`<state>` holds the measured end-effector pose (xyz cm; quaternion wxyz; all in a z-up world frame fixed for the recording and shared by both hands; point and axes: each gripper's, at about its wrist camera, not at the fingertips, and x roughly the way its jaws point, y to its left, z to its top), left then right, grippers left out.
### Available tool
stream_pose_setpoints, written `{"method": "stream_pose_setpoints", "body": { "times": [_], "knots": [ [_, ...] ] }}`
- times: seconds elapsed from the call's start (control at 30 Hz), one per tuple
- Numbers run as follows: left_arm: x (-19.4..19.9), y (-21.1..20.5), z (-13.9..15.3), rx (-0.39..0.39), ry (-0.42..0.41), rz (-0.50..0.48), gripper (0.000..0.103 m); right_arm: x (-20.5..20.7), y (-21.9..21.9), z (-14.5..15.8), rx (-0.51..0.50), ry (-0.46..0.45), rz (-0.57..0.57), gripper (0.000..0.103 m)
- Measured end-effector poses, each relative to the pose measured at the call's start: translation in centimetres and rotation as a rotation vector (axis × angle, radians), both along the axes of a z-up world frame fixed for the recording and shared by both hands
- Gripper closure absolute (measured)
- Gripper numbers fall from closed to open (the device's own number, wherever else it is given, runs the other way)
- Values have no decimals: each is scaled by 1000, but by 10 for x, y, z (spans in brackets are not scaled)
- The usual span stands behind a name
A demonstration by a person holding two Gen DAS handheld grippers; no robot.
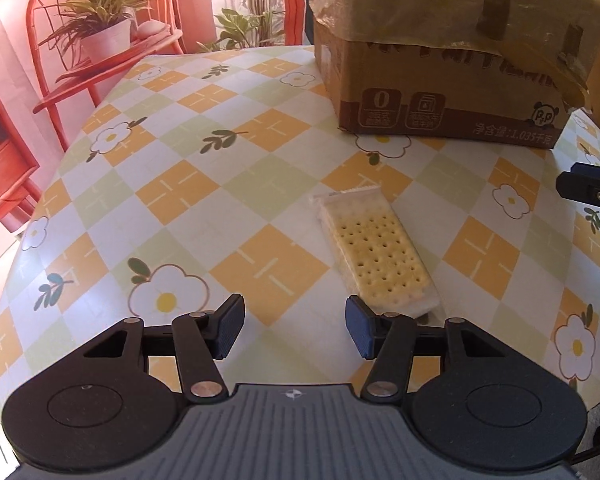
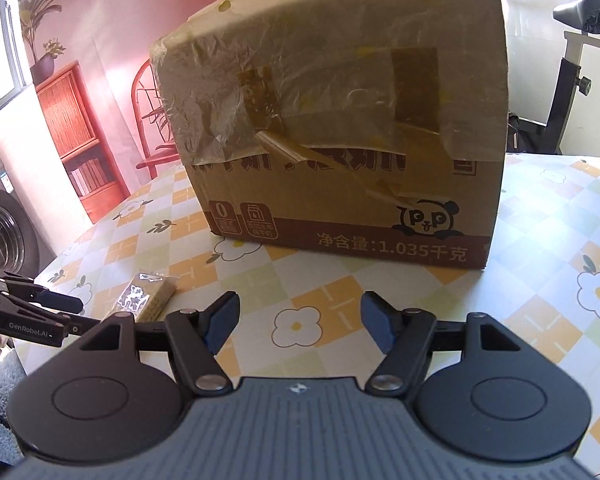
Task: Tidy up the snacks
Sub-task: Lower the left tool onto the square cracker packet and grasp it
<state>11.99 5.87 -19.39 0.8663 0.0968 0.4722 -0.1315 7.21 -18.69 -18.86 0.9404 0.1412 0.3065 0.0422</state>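
A clear-wrapped pack of pale crackers lies flat on the flowered tablecloth, just ahead and right of my left gripper, which is open and empty. The pack also shows in the right wrist view, low on the left. A taped cardboard box with a panda logo stands at the far right of the table. My right gripper is open and empty, facing the box from close by. Its tip shows at the right edge of the left wrist view.
A red chair with potted plants stands past the table's far left edge. In the right wrist view a red bookshelf and a washing machine are at left, an exercise bike at right. The left gripper enters from the left.
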Motion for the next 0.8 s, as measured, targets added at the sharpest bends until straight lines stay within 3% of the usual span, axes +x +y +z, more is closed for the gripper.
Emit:
{"method": "stream_pose_setpoints", "body": {
  "times": [0.23,0.37,0.5,0.63,0.73,0.8],
  "knots": [
    [8,-61,-1,-120,-5,-124,45,-3,-5,0,-8,19,-23,33],
    [14,-76,8,-198,-9,-127,45,-4,-2,0,-33,34,-5,33],
    [11,-61,22,-224,-54,-127,45,4,6,0,-74,51,55,33],
    [44,-39,21,-238,-71,-23,45,23,23,-3,-90,91,149,33],
    [67,-26,11,-283,-45,-11,45,38,40,-6,-82,119,246,34],
    [78,-23,5,-290,-40,-25,45,48,50,-10,-69,153,323,41]
  ]
}}
